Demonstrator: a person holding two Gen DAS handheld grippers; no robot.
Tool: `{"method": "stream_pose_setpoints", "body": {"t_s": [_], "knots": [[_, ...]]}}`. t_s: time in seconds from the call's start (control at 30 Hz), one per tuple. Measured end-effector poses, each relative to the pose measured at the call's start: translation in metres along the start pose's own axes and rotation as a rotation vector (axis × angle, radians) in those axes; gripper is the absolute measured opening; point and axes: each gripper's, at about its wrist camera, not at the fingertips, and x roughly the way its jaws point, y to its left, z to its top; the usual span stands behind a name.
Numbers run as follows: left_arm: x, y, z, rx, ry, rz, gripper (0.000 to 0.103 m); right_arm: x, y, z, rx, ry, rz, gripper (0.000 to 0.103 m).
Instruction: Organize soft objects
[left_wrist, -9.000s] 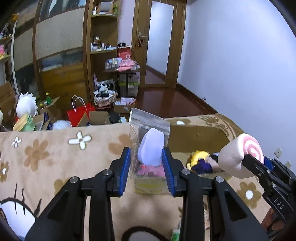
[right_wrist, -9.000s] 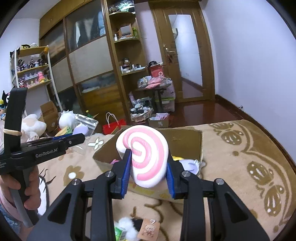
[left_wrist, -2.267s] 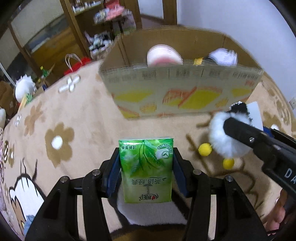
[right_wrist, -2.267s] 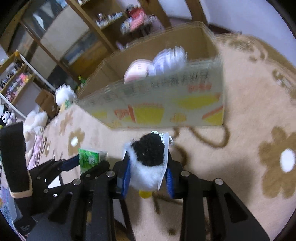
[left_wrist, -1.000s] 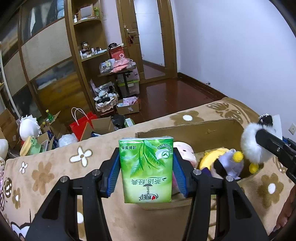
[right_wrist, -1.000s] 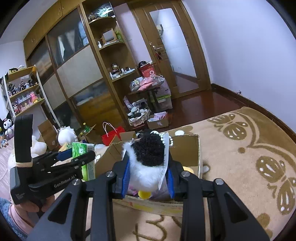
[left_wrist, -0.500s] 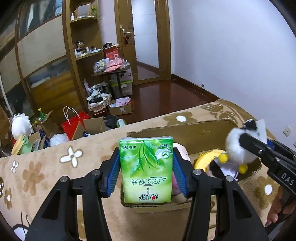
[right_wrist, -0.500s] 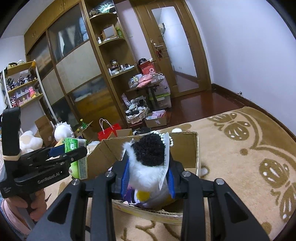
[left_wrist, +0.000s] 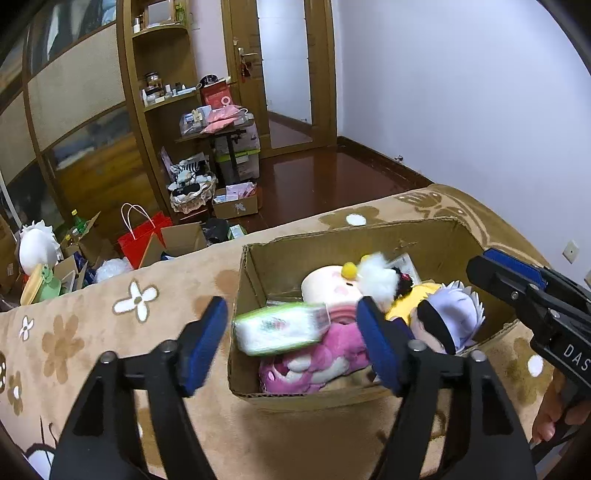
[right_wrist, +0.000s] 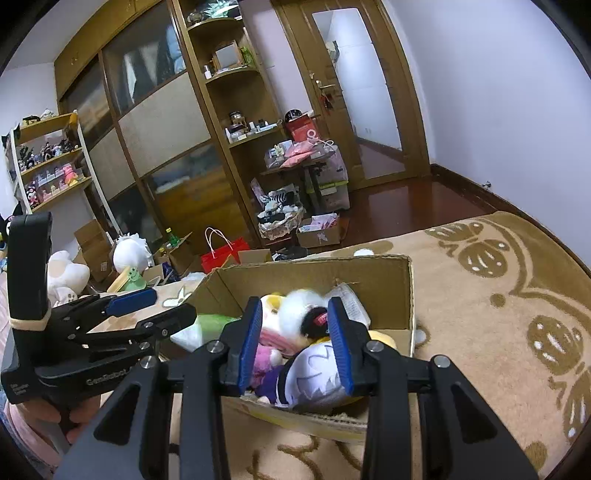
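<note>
We are holding both grippers over the cardboard box (left_wrist: 255, 269): left gripper (left_wrist: 291, 347) spread wide, tissue pack (left_wrist: 280, 326) blurred between its pads; right gripper (right_wrist: 295, 343) wide, white plush (right_wrist: 301, 308) inside.

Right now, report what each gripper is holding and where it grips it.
Nothing. The left gripper and right gripper both stand open; the tissue pack and fluffy toy are loose over the box.
</note>
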Motion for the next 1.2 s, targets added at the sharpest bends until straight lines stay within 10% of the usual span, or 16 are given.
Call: {"method": "stream_pose_setpoints", "body": {"t_s": [0.27,0.6,1.2], "knots": [[-0.018,0.003,-0.004,0.025,-0.019,0.048,0.085,-0.015,-0.001,-0.002,0.019,-0.006,-0.022,0.053],[-0.077,0.005,-0.012,0.06,-0.135,0.135,0.098,-0.058,0.007,-0.002,-0.008,-0.05,-0.083,0.103],[-0.161,0.03,-0.041,-0.071,-0.185,0.073,0.101,-0.153,0.026,-0.012,-0.072,-0.105,-0.144,0.103]]}}
